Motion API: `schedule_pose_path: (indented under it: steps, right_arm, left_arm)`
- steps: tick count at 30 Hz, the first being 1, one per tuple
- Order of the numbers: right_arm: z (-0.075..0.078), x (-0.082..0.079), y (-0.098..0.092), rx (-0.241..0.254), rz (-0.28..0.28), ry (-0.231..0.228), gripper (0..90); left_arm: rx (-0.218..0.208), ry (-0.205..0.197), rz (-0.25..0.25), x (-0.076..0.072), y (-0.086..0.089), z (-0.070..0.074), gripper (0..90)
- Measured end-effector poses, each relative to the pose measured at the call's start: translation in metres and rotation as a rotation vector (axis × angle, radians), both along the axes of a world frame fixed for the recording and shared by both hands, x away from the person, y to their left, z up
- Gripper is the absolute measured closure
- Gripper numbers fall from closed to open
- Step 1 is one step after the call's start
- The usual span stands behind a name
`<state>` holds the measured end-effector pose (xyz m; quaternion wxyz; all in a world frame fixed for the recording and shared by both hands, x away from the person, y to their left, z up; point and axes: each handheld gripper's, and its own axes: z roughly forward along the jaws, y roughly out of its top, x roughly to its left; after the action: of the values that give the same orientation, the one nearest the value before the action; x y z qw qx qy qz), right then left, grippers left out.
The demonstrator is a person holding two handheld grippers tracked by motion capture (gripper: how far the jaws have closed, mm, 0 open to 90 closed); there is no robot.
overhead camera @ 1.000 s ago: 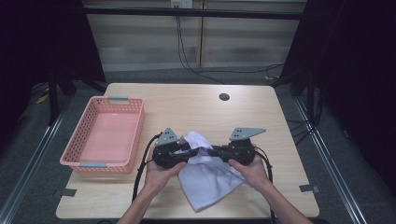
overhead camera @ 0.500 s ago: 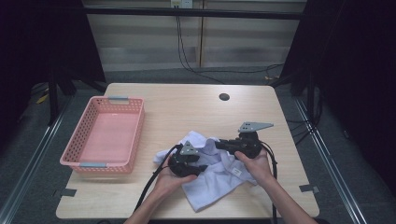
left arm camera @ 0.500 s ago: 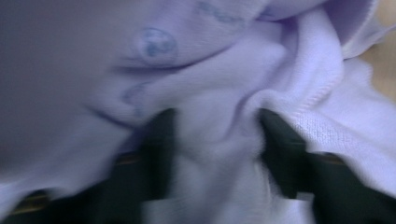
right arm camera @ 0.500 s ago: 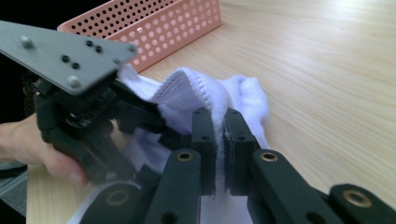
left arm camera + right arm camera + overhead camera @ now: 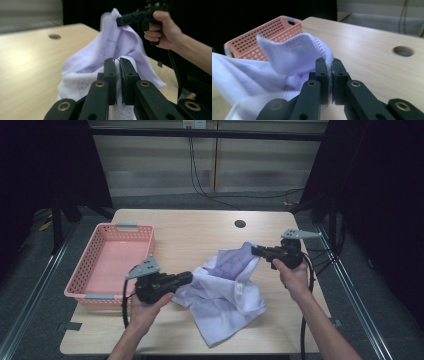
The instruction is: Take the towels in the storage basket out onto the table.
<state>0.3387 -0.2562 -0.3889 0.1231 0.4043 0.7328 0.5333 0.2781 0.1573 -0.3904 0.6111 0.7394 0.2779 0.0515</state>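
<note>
My left hand-held gripper [image 5: 187, 278] has just been closing, and its jaws now pinch a fold of the cloth [image 5: 227, 295]; in the left gripper view the cloth [image 5: 112, 53] sits squeezed between the two black jaws of that hand-held gripper [image 5: 118, 61] with almost no gap. A second ago that hand was up beside the other one over the middle of the cloth; it has since dropped to the near left edge and taken a new bite there. My right hand-held gripper [image 5: 255, 251] is shut tight on a hemmed corner, which curls over the jaw tips in the right gripper view [image 5: 331, 63], and it has lifted and swung out to the right.

So the cloth is now held at two well-separated points, its right corner raised off the table [image 5: 200, 227] and the rest draped down and trailing toward me. It lies right of the basket [image 5: 90, 262], apart from it as far as I can tell.

I read this as the start of spreading the cloth out: with both grips set, I can draw my hands apart to pull the span between them flat. Whether my left grip has a true corner or just a bunched edge I cannot tell from here.
</note>
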Motion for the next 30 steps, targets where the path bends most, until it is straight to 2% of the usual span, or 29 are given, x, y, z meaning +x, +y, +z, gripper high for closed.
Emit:
schedule_pose_path:
  steps: [1, 3, 4, 7, 10, 12, 13, 14, 15, 16, 17, 18, 20, 21, 23, 25, 26, 28, 29, 30]
  right_arm:
    - [0.000, 0.000, 0.000, 0.000, 0.000, 0.000, 86.2]
    - [0.011, 0.008, -0.010, -0.022, -0.031, -0.018, 86.3]
    - [0.014, 0.010, -0.013, -0.026, -0.047, -0.021, 86.4]
    - [0.029, 0.025, -0.033, -0.044, -0.114, -0.037, 86.6]
    - [0.045, 0.040, -0.051, -0.058, -0.182, -0.055, 86.7]
    - [0.052, 0.047, -0.059, -0.059, -0.221, -0.058, 86.8]
    - [0.056, 0.051, -0.063, -0.078, -0.236, -0.063, 86.7]
    - [0.058, 0.055, -0.067, -0.084, -0.241, -0.064, 86.1]
    - [0.057, 0.059, -0.070, -0.078, -0.237, -0.049, 80.8]
    - [0.054, 0.064, -0.072, -0.089, -0.230, -0.024, 66.5]
    - [0.048, 0.067, -0.072, -0.122, -0.259, -0.010, 56.4]
    - [0.042, 0.068, -0.071, -0.141, -0.287, -0.002, 50.4]
    - [0.030, 0.067, -0.071, -0.117, -0.279, 0.012, 45.8]
    - [0.024, 0.065, -0.070, -0.121, -0.275, 0.018, 44.0]
    - [0.015, 0.058, -0.063, -0.135, -0.242, 0.032, 44.0]
    - [0.007, 0.046, -0.052, -0.138, -0.198, 0.029, 43.3]
    - [0.003, 0.040, -0.045, -0.147, -0.163, 0.040, 42.7]
    - [-0.007, 0.022, -0.030, -0.149, -0.101, 0.053, 42.2]
    - [-0.015, 0.011, -0.020, -0.149, -0.058, 0.067, 42.0]
    - [-0.021, 0.003, -0.014, -0.148, -0.040, 0.076, 42.0]
  left_arm:
    - [0.000, 0.000, 0.000, 0.000, 0.000, 0.000, 85.1]
    - [-0.030, -0.023, 0.053, -0.004, 0.019, 0.009, 85.1]
    - [-0.063, -0.032, 0.105, -0.007, 0.035, 0.013, 85.1]
    - [-0.107, -0.037, 0.172, -0.011, 0.057, 0.017, 85.1]
    - [-0.149, -0.045, 0.202, -0.018, 0.073, 0.021, 85.1]
    - [-0.147, -0.056, 0.224, -0.024, 0.077, 0.022, 85.1]
    - [-0.130, -0.038, 0.184, -0.025, 0.076, 0.019, 84.9]
    - [-0.088, -0.016, 0.158, -0.025, 0.072, 0.015, 83.8]
    - [-0.047, -0.010, 0.161, -0.025, 0.067, 0.009, 81.2]
    - [-0.039, 0.011, 0.130, -0.025, 0.062, 0.002, 77.1]
    - [-0.035, 0.017, 0.105, -0.025, 0.058, -0.004, 74.7]
    - [-0.009, 0.020, 0.111, -0.025, 0.052, -0.008, 71.5]
    - [0.023, 0.037, 0.099, -0.023, 0.045, -0.015, 59.2]
    - [0.050, 0.043, 0.104, -0.021, 0.041, -0.017, 56.3]
    - [0.069, 0.060, 0.097, -0.018, 0.038, -0.020, 51.7]
    - [0.111, 0.101, 0.087, -0.011, 0.034, -0.027, 49.5]
    - [0.133, 0.108, 0.091, -0.009, 0.031, -0.033, 50.0]
    - [0.160, 0.161, 0.060, -0.004, 0.024, -0.049, 50.9]
    - [0.177, 0.171, 0.056, -0.003, 0.022, -0.055, 52.0]
    - [0.207, 0.189, 0.042, 0.000, 0.018, -0.063, 52.3]
